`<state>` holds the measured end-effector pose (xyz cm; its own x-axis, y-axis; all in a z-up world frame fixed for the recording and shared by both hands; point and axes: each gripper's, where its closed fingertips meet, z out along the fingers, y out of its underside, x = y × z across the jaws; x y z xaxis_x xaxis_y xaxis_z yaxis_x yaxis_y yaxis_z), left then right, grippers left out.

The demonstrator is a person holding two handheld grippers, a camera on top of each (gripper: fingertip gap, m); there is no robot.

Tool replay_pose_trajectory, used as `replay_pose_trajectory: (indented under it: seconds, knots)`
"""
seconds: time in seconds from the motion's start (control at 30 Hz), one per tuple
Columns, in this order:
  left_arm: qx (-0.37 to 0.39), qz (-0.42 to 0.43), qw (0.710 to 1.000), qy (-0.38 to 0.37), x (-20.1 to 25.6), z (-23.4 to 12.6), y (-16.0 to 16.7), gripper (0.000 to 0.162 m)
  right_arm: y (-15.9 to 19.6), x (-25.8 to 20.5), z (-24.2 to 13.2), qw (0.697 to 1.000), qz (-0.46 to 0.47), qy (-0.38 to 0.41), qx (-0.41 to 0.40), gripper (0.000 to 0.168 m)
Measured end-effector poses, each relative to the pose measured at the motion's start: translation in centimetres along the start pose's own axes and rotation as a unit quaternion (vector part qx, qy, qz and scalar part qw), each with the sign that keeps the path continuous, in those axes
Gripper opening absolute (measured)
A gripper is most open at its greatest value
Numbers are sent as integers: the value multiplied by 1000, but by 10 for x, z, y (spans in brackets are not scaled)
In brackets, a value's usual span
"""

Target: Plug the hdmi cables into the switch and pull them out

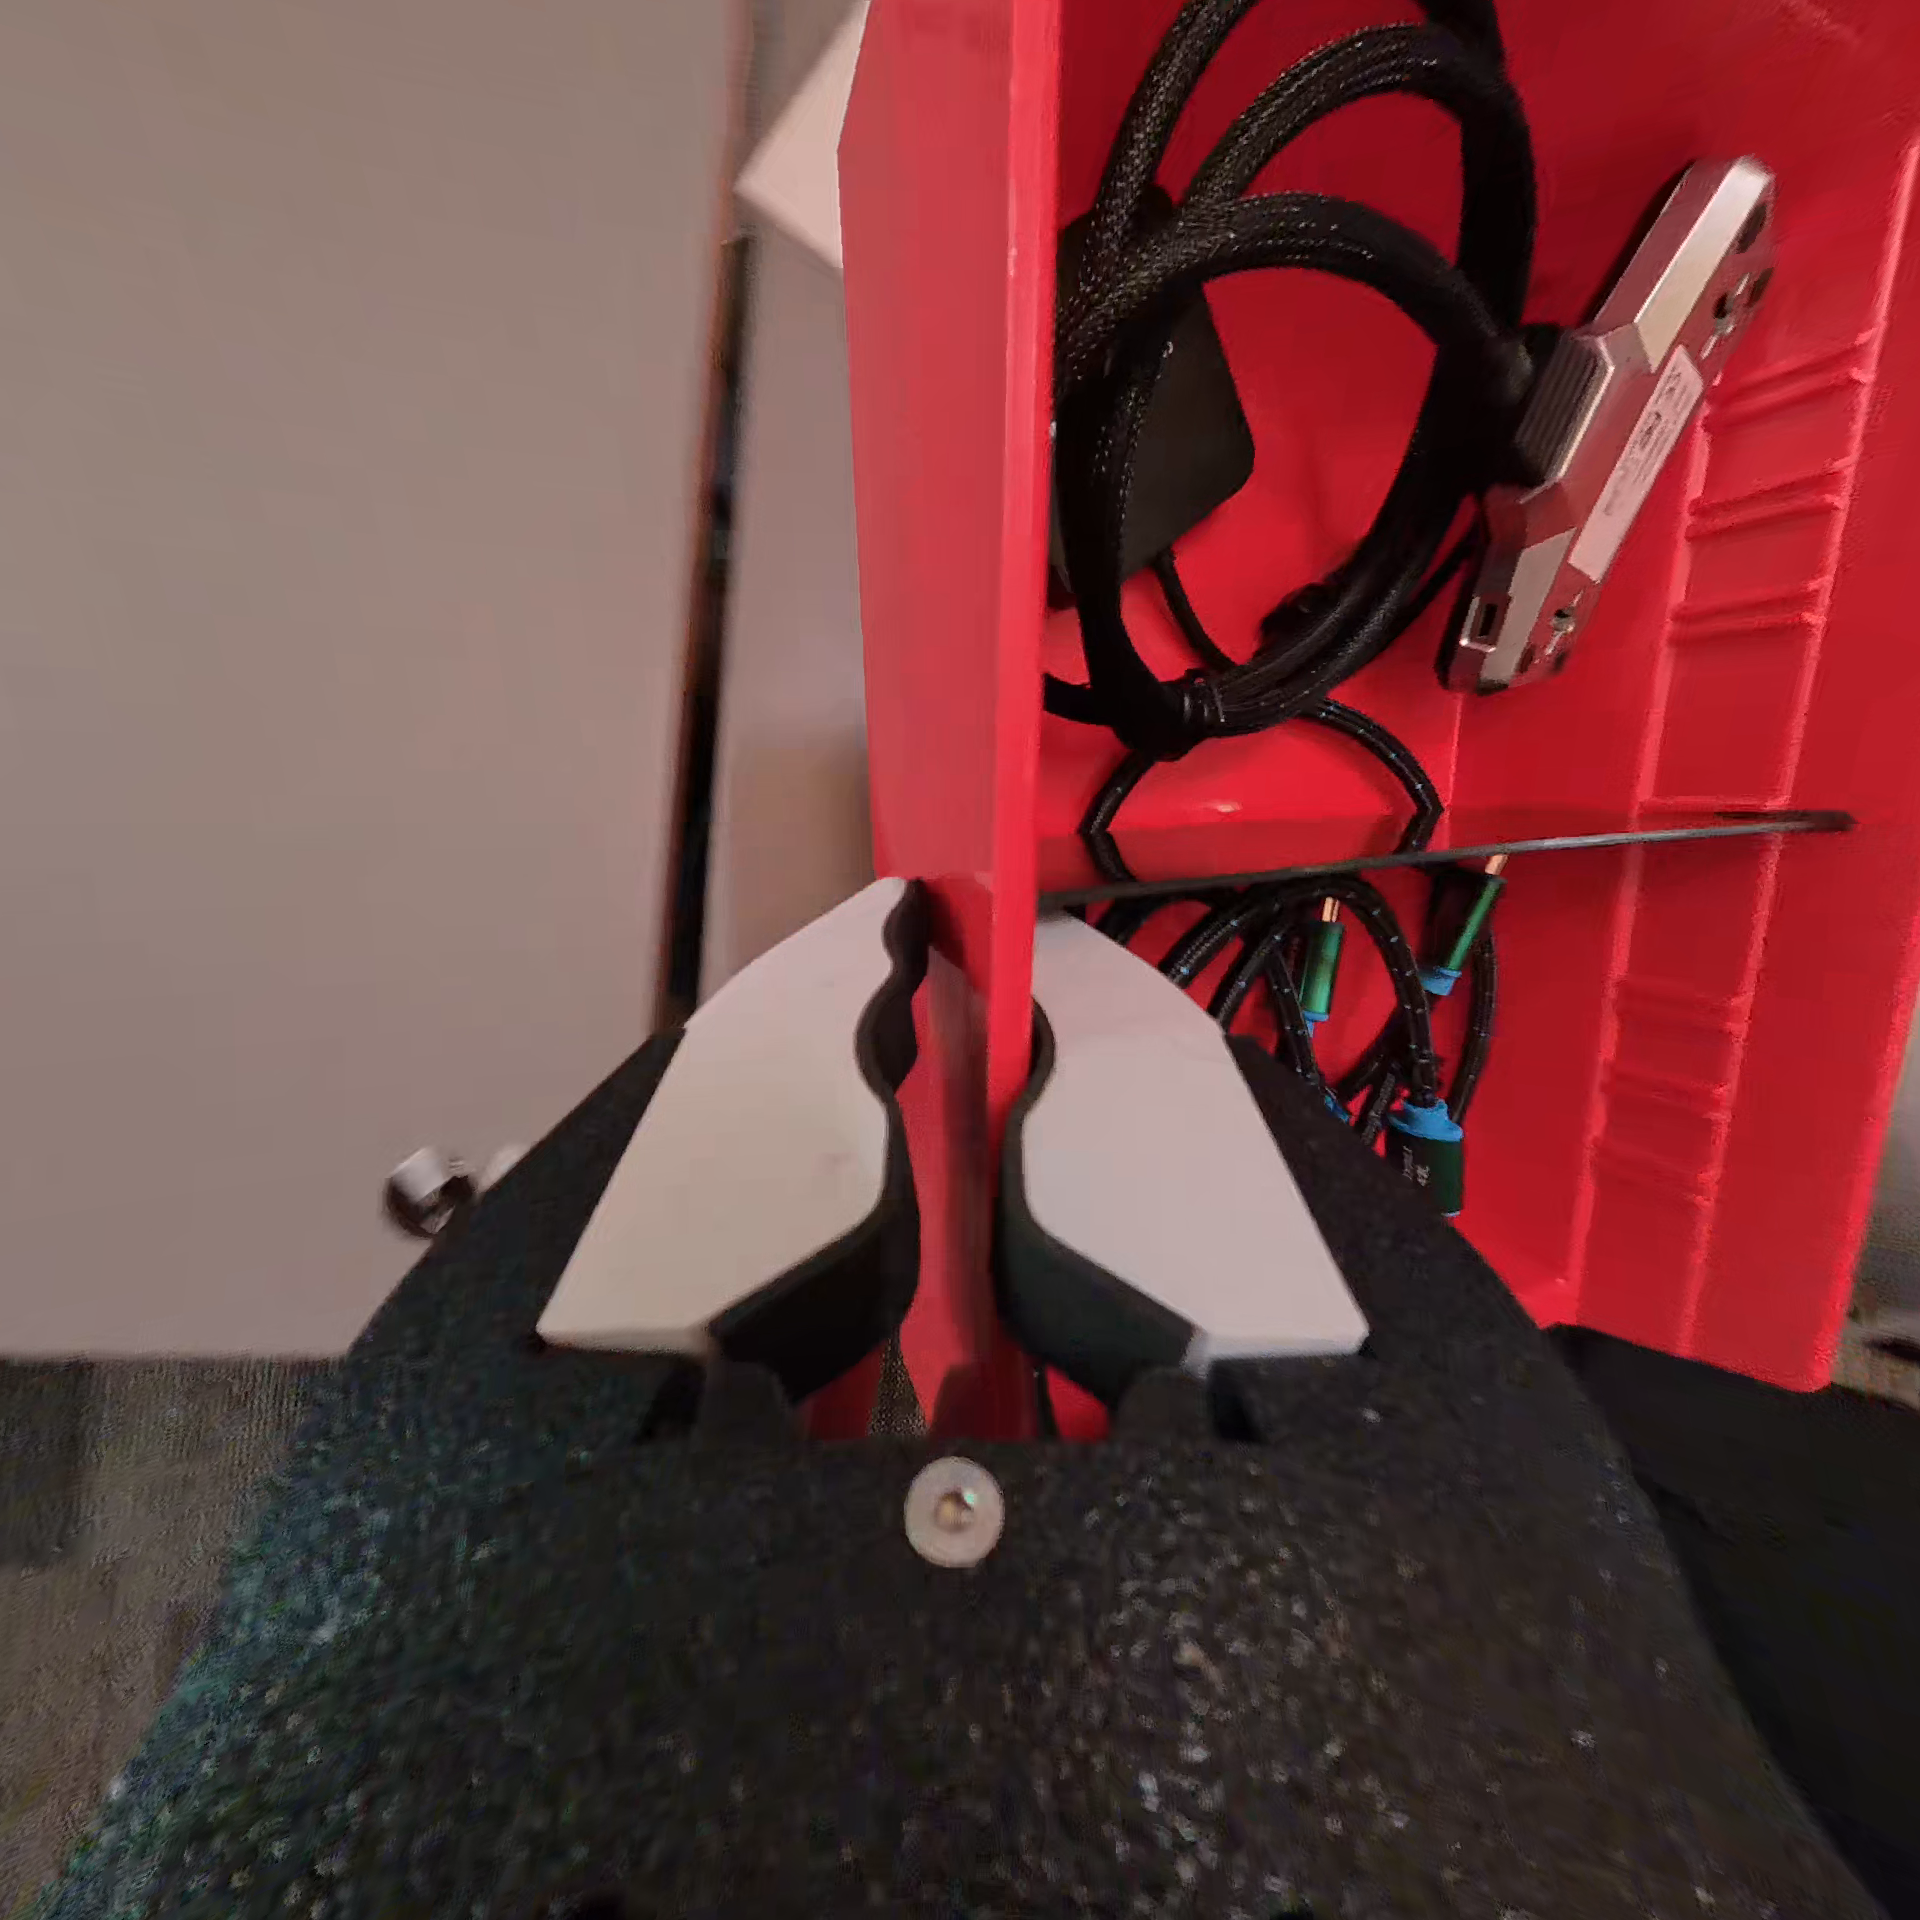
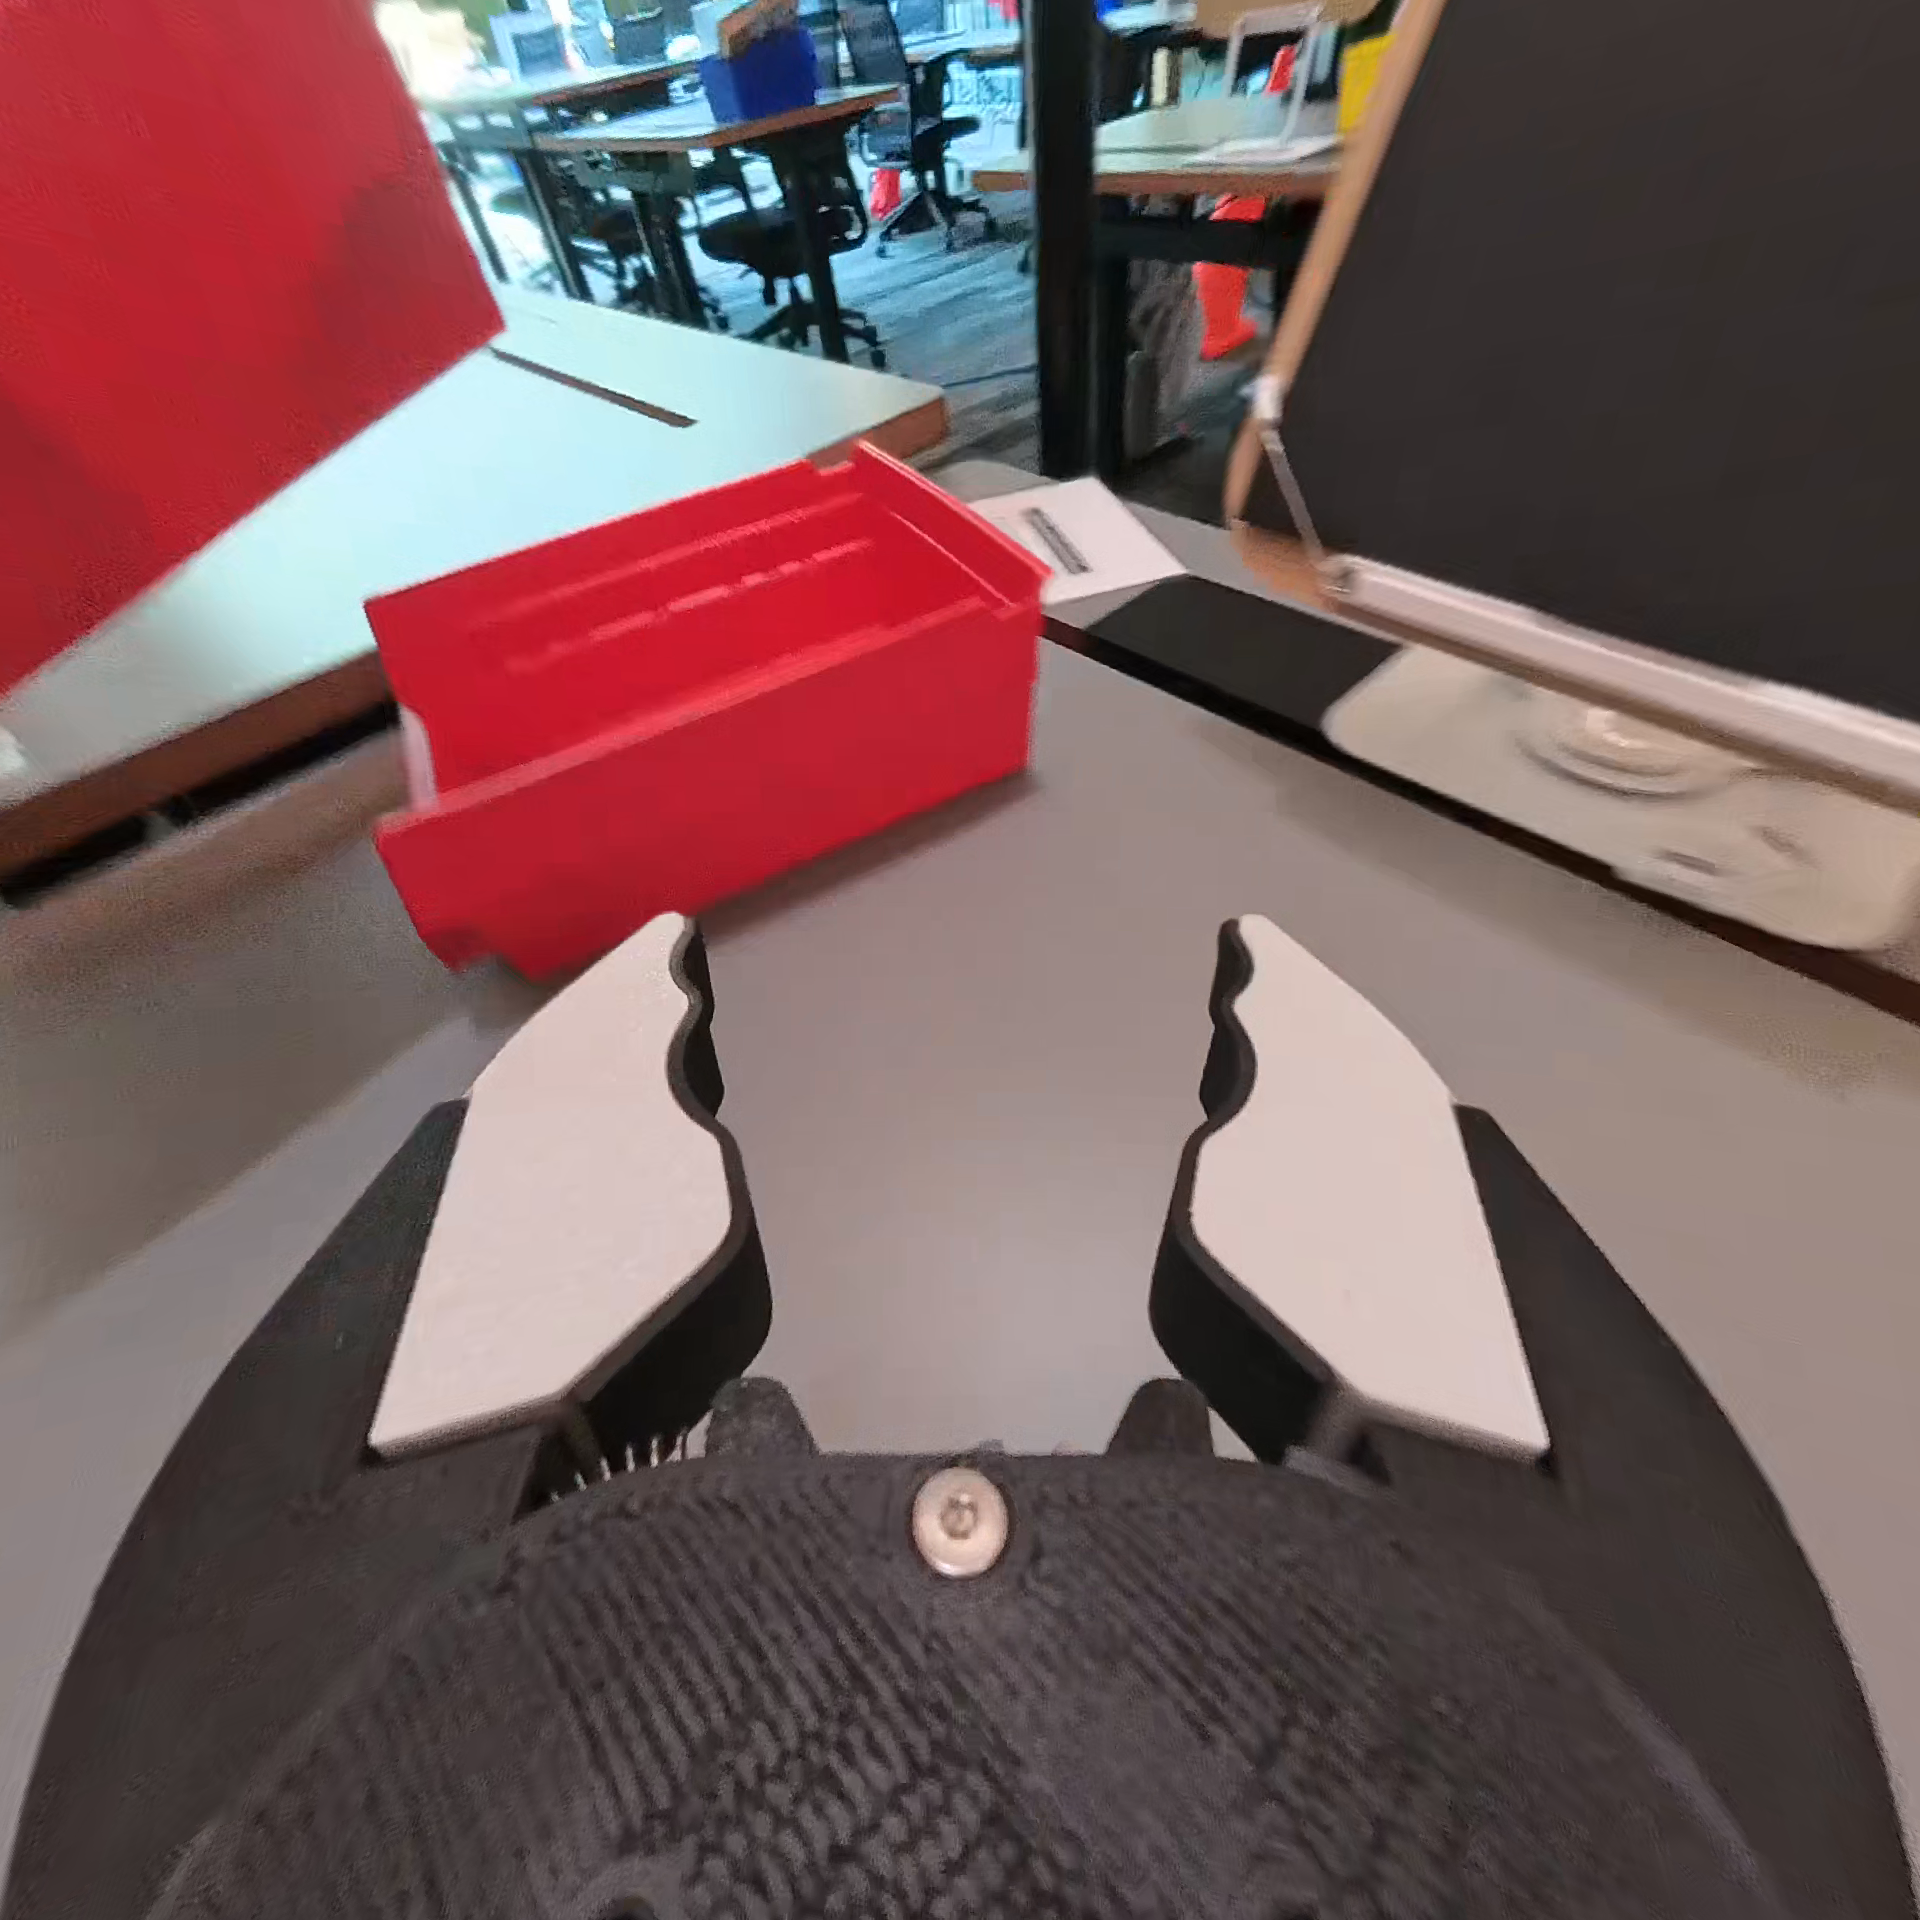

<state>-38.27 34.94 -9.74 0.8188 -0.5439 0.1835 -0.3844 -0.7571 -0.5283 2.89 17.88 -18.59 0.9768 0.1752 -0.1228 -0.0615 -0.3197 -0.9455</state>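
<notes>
My left gripper (image 1: 971,935) is shut on the side wall of a red bin (image 1: 945,520) and holds it tipped, its open side facing the camera. Inside the bin lie a silver switch (image 1: 1621,436) at the upper right, a bundle of black braided HDMI cables (image 1: 1247,343) and thinner cables with green plugs (image 1: 1320,966) below a black divider. In the right wrist view the same bin shows as a red mass (image 2: 208,291) at the upper left. My right gripper (image 2: 961,987) is open and empty above the grey table (image 2: 1039,1091).
A second red bin (image 2: 717,707), empty, stands on the table ahead of my right gripper. A tilted dark panel with a silver stand (image 2: 1610,364) is at the right. Office desks and chairs (image 2: 810,208) stand behind. A pale wall (image 1: 343,623) is left of the held bin.
</notes>
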Motion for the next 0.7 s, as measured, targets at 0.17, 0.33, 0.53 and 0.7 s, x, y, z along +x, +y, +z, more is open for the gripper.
replay_pose_trajectory:
  seconds: [0.17,0.33,0.53,0.7]
  knots:
    - [11,-93,995,-41,-89,-15,49,12,-11,-51,110,994,107,-3,-33,84]
    - [-2,-111,992,-59,-132,-18,88,12,-3,-73,183,982,174,56,-55,77]
    - [-10,-105,993,-48,-150,-12,114,14,45,-92,228,966,158,88,-183,85]
    - [-3,-113,993,-33,-155,-1,121,14,62,-67,229,956,122,159,-217,41]
